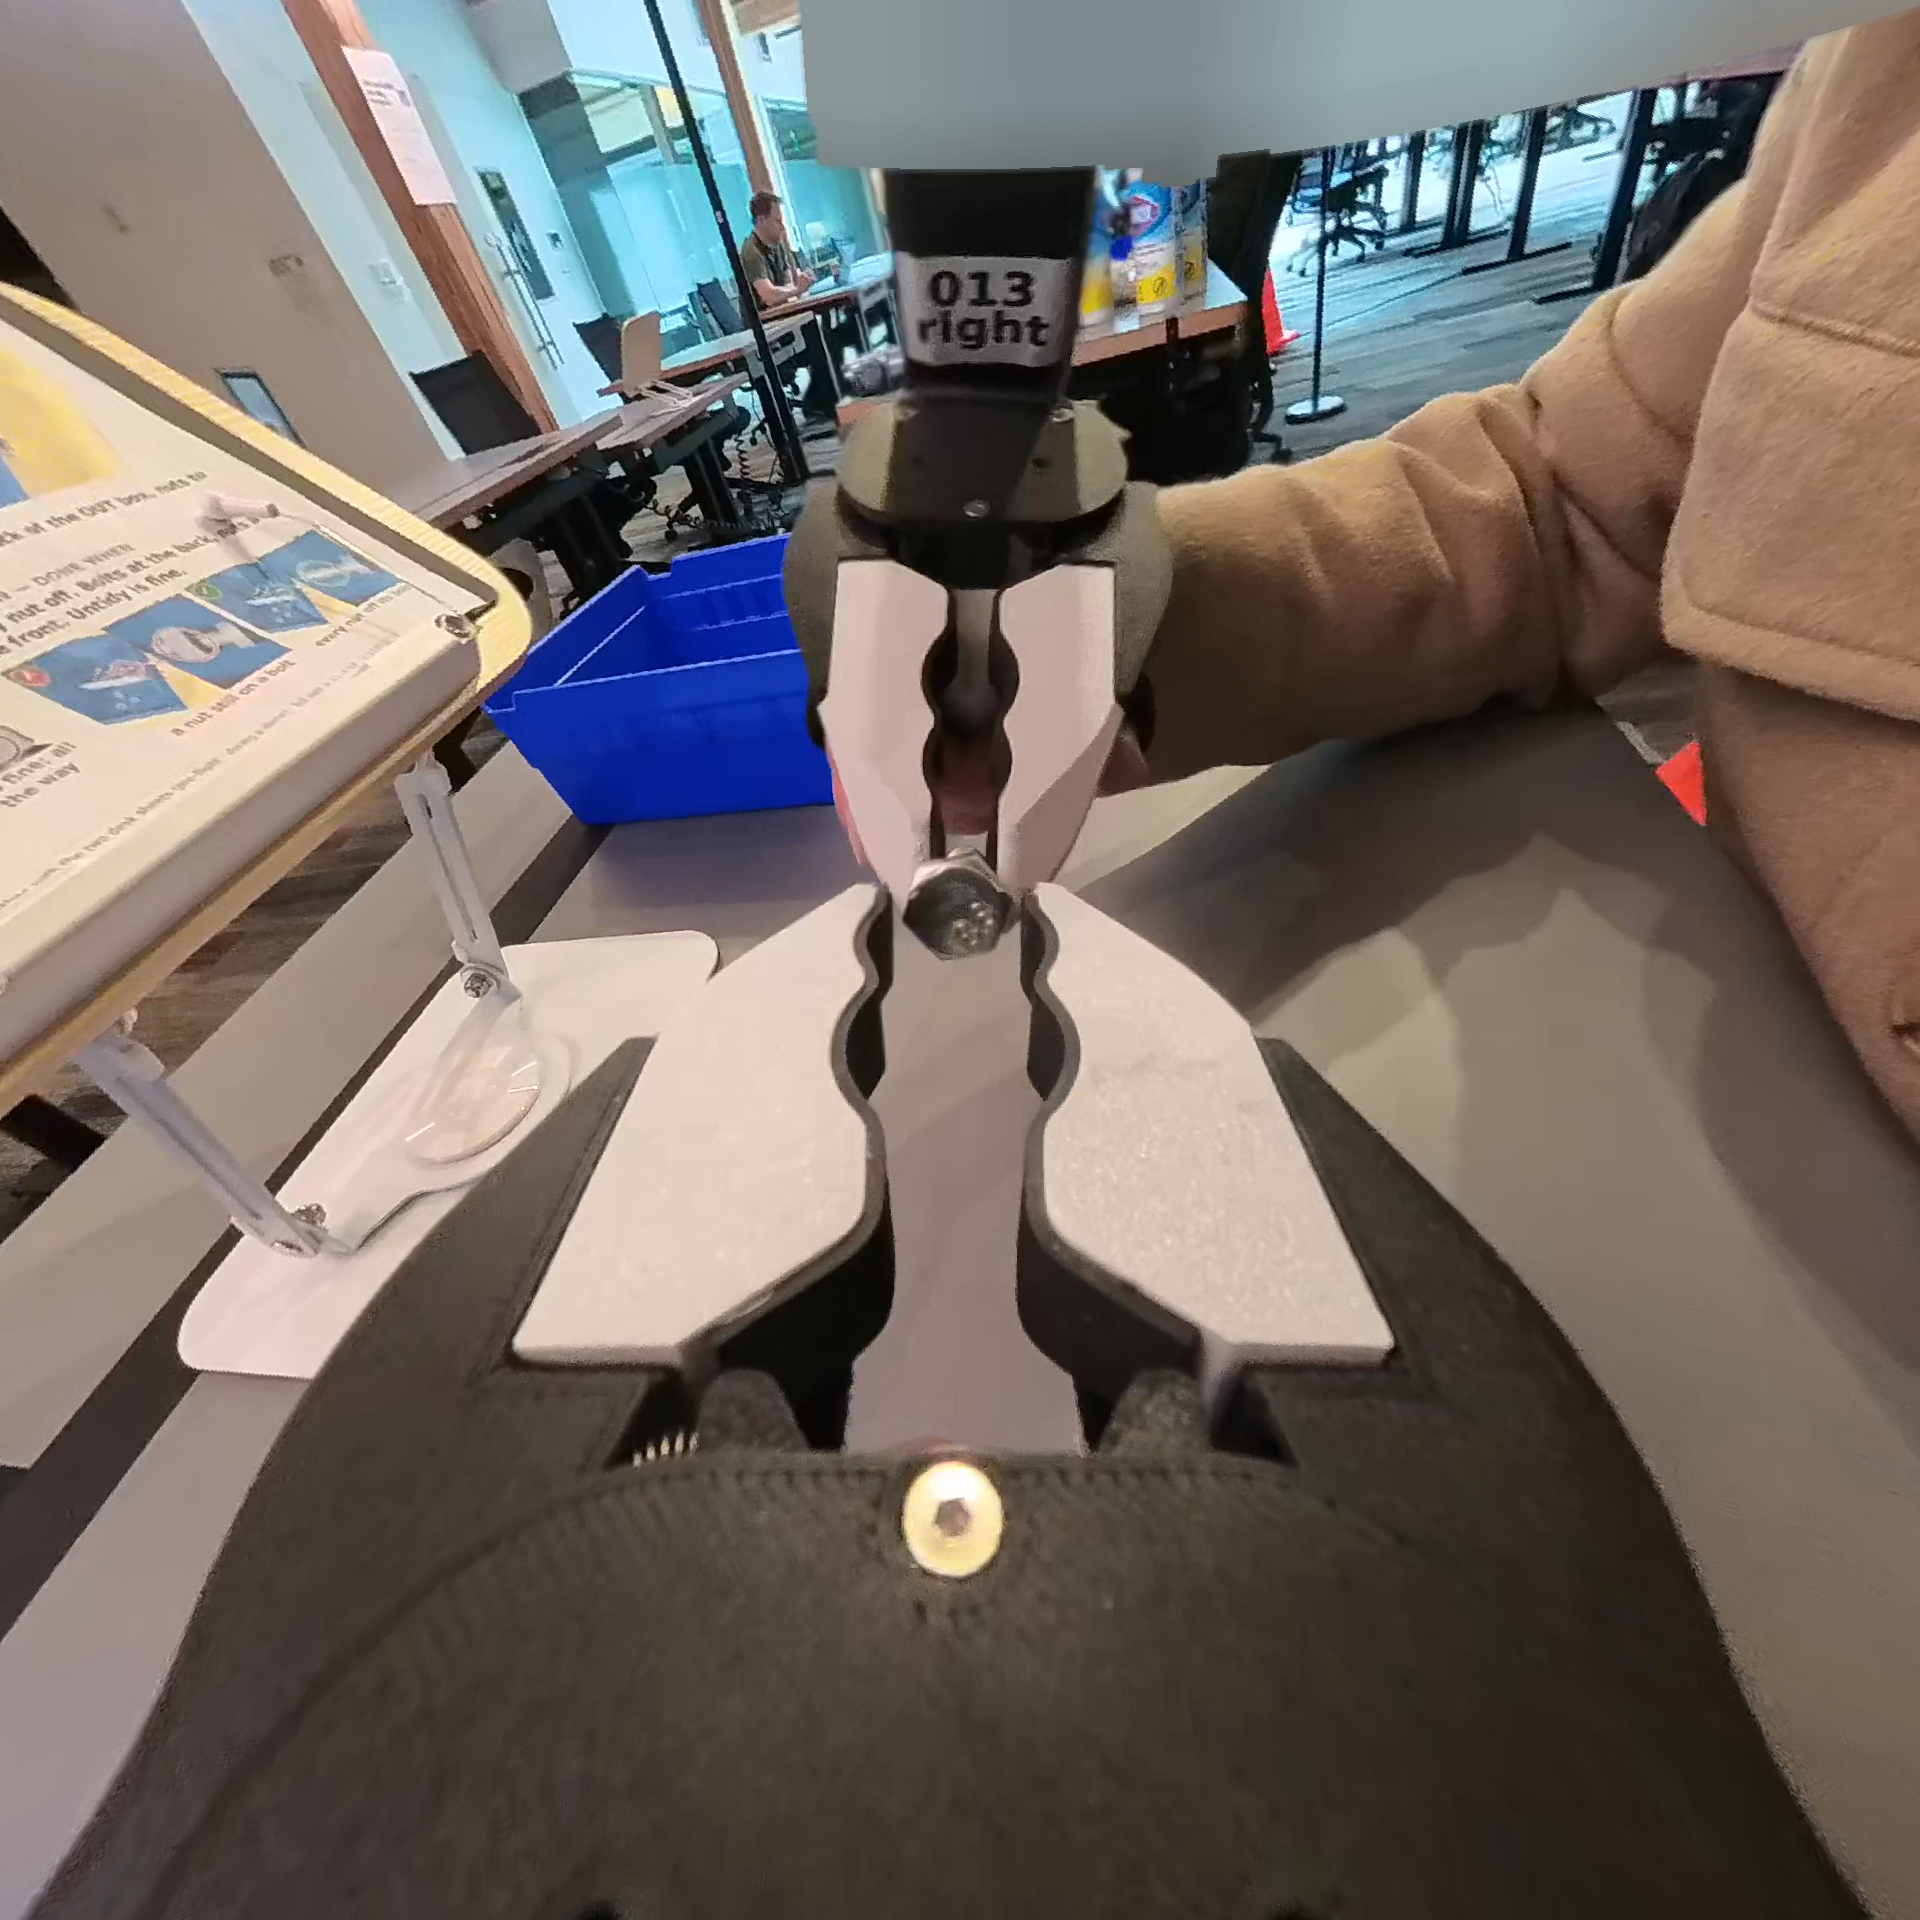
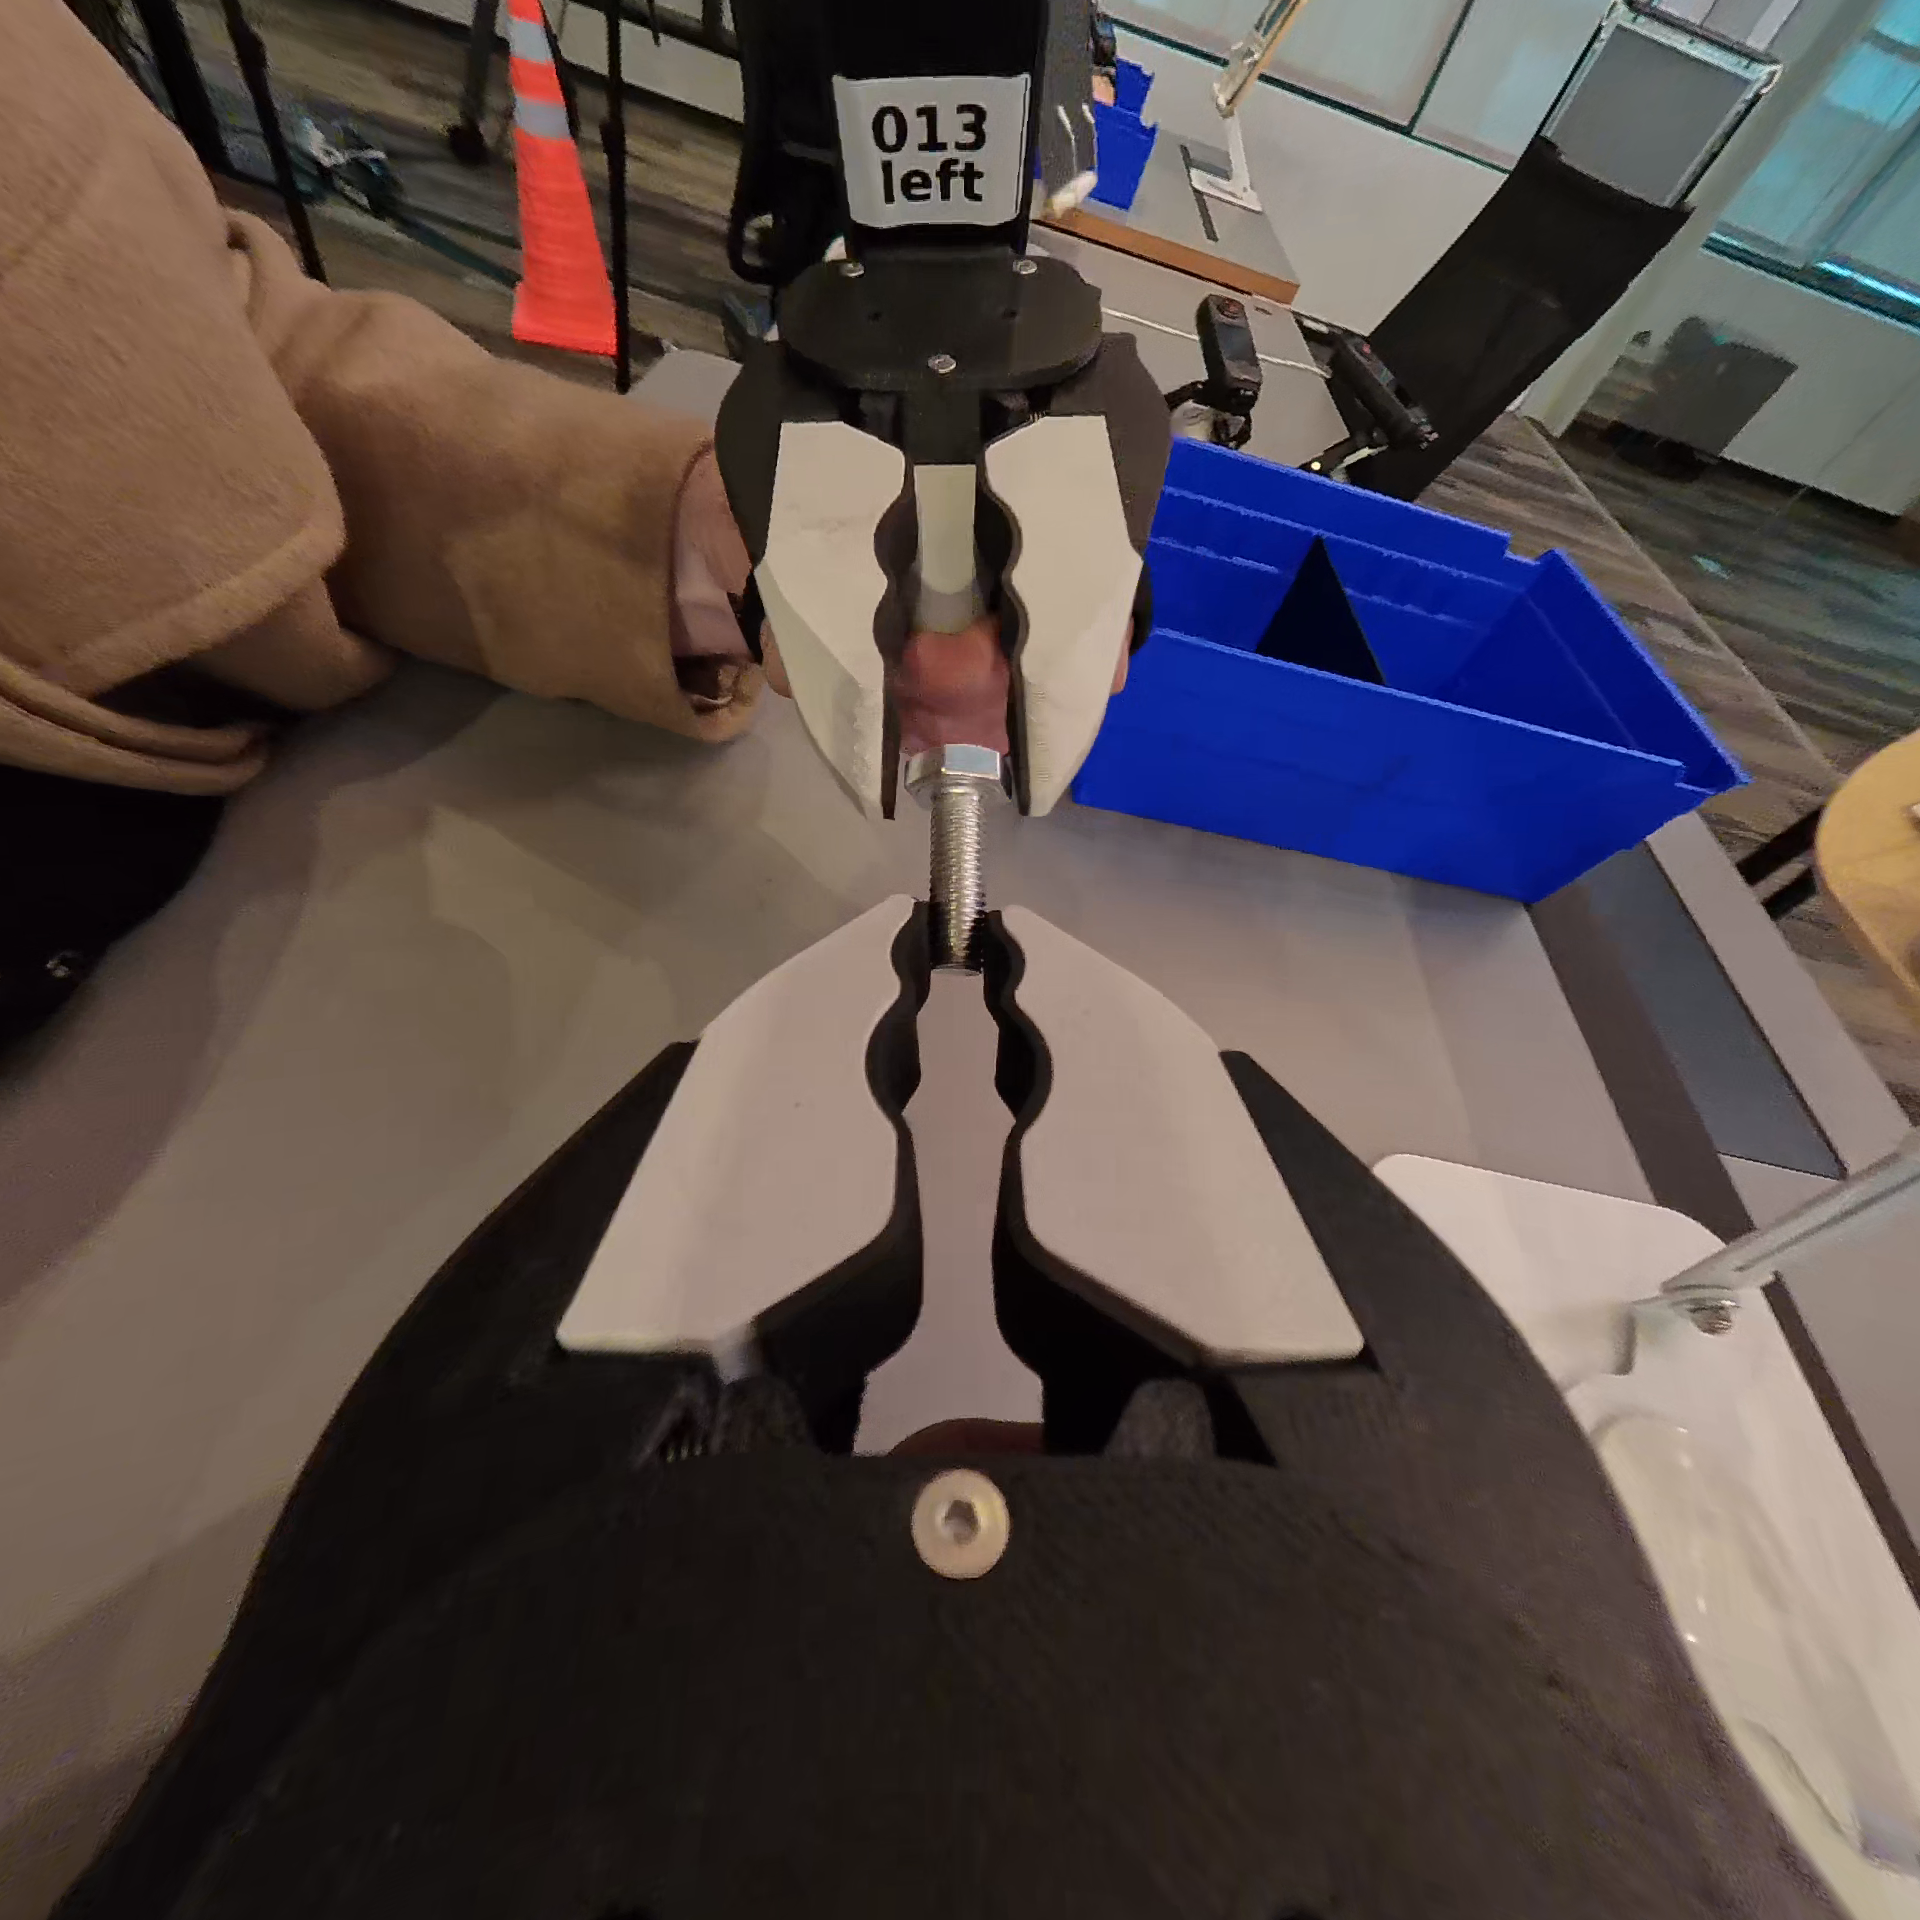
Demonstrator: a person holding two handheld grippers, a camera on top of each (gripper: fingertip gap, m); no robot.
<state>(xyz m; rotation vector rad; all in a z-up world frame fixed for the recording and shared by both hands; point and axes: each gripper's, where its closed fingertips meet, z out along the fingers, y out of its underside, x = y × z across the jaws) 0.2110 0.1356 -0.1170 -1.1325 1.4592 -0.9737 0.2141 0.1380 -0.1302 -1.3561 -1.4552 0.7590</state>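
We see the left gripper [image 1: 956, 912] pinching the bolt [image 2: 954, 852] by its hex head, the right gripper [image 2: 954, 927] pressed onto its threaded end, the blue bin [image 2: 1351, 769] just beyond.

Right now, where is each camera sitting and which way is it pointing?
Left wrist view: sits on the left gripper, looking across the grey table at the right gripper; its own fingers and the right sleeve show.
Right wrist view: sits on the right gripper, looking back at the left gripper; its own fingers and the left sleeve show.
Shared: the bolt that both grippers pinch, and the blue bin.
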